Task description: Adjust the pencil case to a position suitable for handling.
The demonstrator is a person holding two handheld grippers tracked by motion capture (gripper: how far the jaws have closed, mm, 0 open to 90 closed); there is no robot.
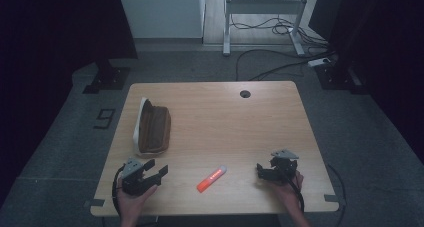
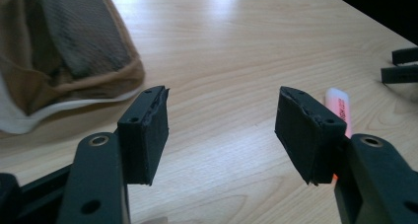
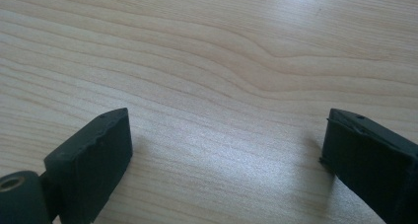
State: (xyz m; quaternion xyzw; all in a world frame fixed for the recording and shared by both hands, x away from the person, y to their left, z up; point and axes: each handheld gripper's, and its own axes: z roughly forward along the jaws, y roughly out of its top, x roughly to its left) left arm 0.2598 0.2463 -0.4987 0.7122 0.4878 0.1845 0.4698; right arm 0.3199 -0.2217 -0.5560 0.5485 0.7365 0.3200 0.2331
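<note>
In the high view, your left gripper (image 1: 159, 171) is sitting at about 7 o'clock on the table (image 1: 215, 107), its jaws standing spread with nothing between them. The orange highlighter (image 1: 211, 179) is lying on the wood just to the right of that gripper, apart from it and roughly midway to your right gripper (image 1: 262, 171), which is resting at about 5 o'clock. The highlighter's long axis is running diagonally, its white cap end pointing toward 2 o'clock and its orange end toward 8 o'clock. There is dark print on its barrel, too small to read. The brown pencil case (image 1: 152, 127) is lying open at 10 o'clock, beyond your left gripper.

In the left gripper view, your jaws are gaping wide over bare wood. The highlighter (image 2: 339, 108) is peeking out just behind the right-hand jaw, at about 3 o'clock, partly hidden by it. The pencil case (image 2: 64, 51) is lying at 10 o'clock, its mesh lining showing.

In the right gripper view, your right gripper (image 3: 224, 150) is holding its jaws wide apart over empty tabletop, gripping nothing.
</note>
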